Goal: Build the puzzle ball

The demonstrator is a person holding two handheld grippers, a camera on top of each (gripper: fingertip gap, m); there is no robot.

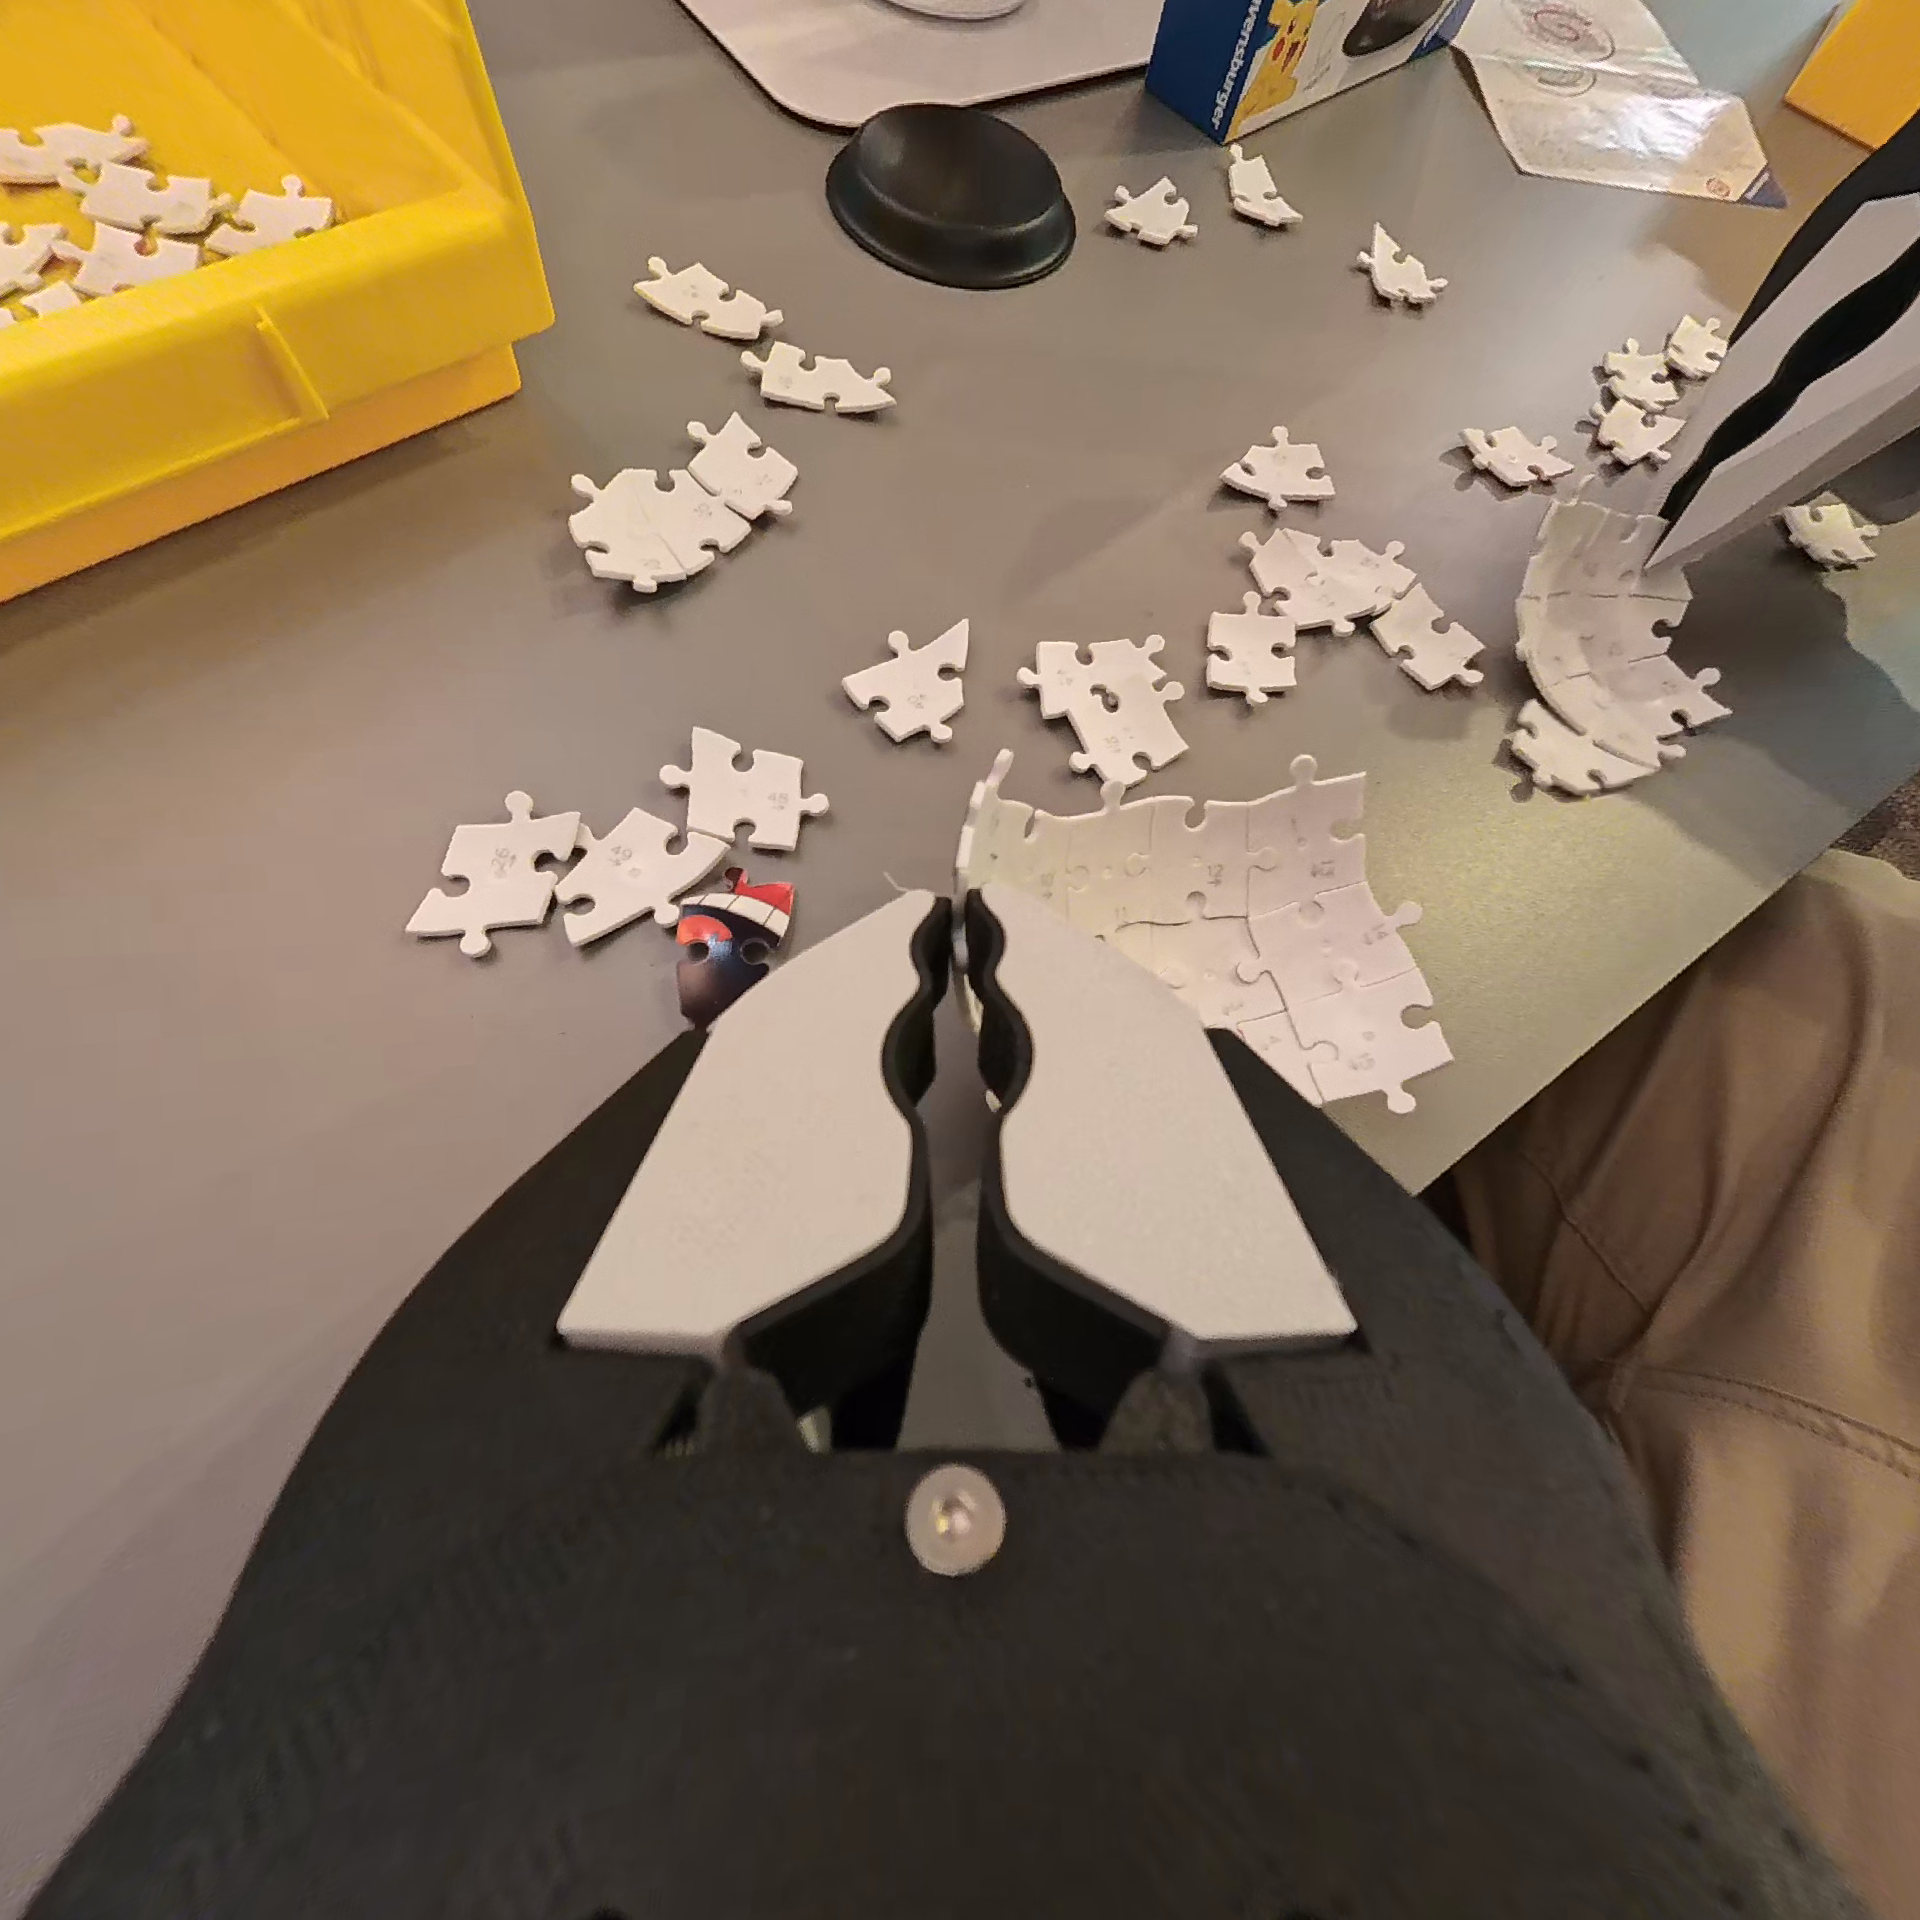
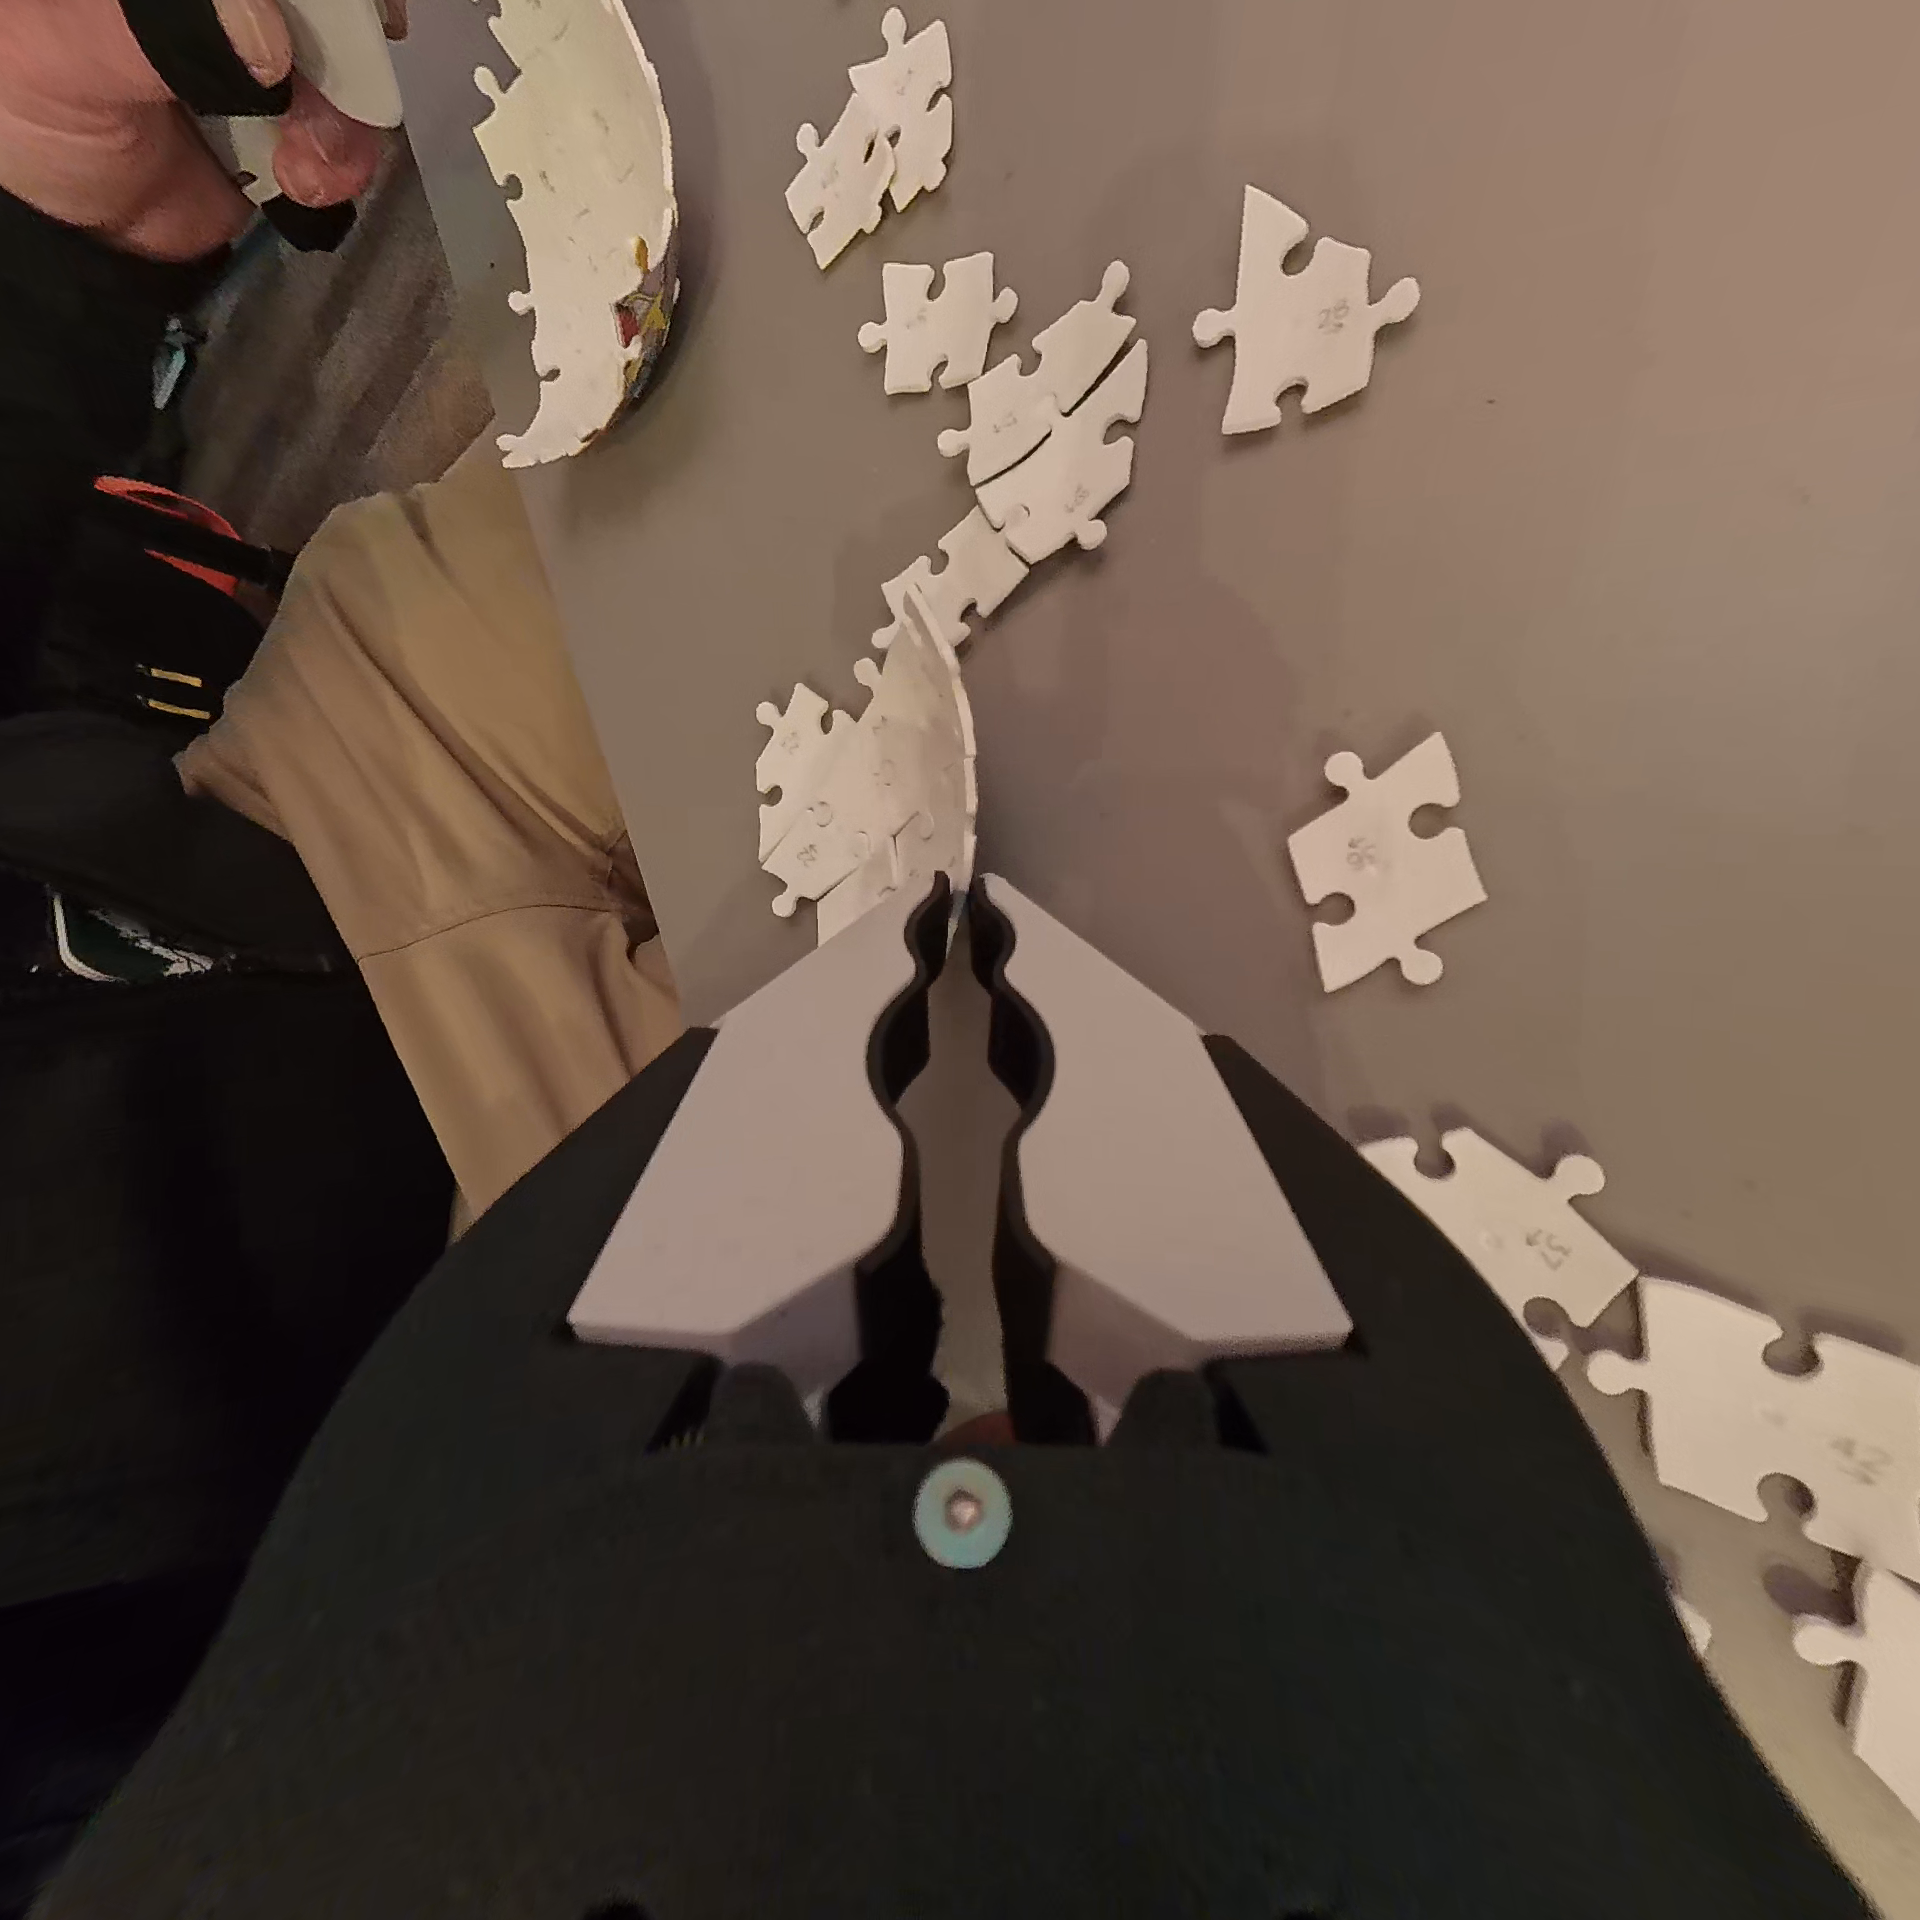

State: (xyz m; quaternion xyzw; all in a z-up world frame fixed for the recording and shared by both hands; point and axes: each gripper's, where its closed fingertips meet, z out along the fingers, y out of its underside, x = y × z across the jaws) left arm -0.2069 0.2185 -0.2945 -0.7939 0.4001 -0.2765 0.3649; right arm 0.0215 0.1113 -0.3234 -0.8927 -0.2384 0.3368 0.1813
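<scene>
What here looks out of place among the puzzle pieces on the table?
One loose piece lies printed side up, red and dark blue, just left of the left gripper; every other loose piece shows its white back.

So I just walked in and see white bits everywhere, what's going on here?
A person is building a puzzle ball with two handheld claws. The left claw is shut on the edge of a large curved section; the right claw is shut on a smaller curved section. Many loose pieces lie white side up on the grey table, more in a yellow bin.
</scene>
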